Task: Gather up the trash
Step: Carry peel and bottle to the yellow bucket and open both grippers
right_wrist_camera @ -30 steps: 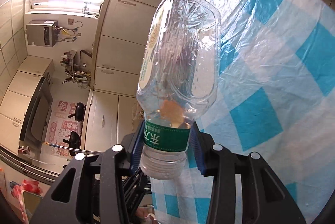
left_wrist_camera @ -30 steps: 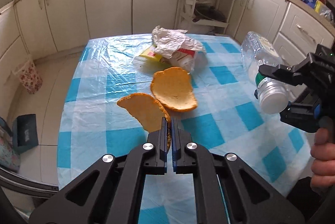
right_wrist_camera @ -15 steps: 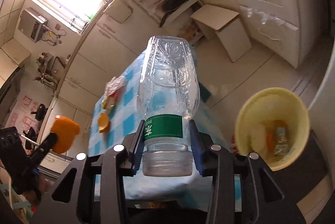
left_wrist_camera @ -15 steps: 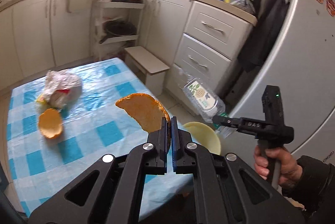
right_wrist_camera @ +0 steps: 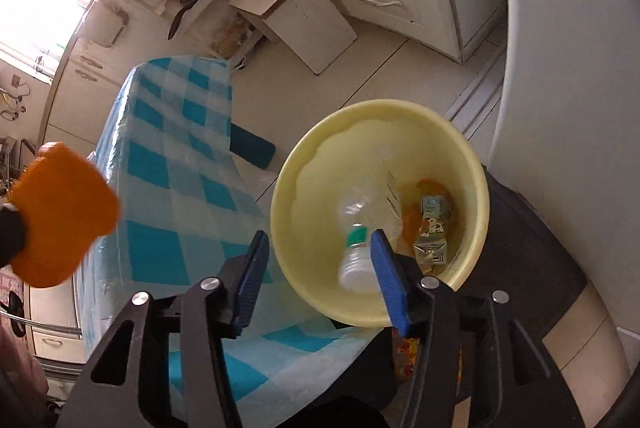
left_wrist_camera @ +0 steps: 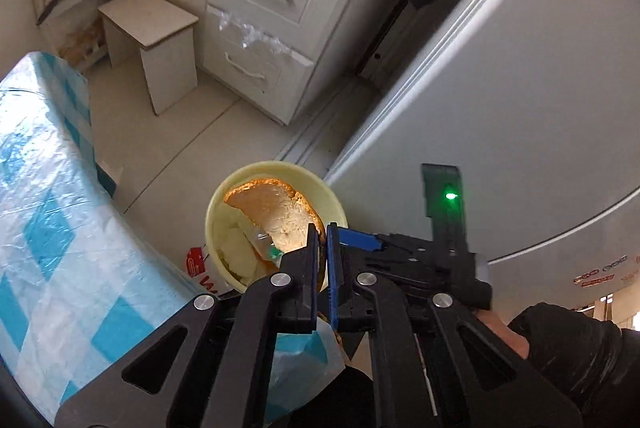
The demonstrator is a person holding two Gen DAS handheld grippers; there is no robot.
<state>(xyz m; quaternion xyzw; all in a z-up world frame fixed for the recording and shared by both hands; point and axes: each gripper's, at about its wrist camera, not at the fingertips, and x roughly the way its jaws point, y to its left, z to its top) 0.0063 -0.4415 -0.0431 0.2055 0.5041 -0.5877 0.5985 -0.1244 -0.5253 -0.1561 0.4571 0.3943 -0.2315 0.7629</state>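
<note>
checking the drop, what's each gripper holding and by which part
Left gripper pinches the orange peel by its near edge. Right gripper is opening, empty; bottle falls free.

bottle [right_wrist_camera: 362, 228] released into bin [right_wrist_camera: 476, 180], jaws opening

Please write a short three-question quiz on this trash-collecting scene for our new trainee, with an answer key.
1. True or false: the left gripper is shut on the orange peel.
2. What is the plastic bottle inside? A) the yellow bin B) the right gripper C) the checkered tablecloth
3. Fill in: the right gripper's jaws are ____, with nothing pressed between them.

Key
1. True; its pads pinch the peel's edge above the bin.
2. A; the bottle is in the bin beside a small carton.
3. opening
</note>
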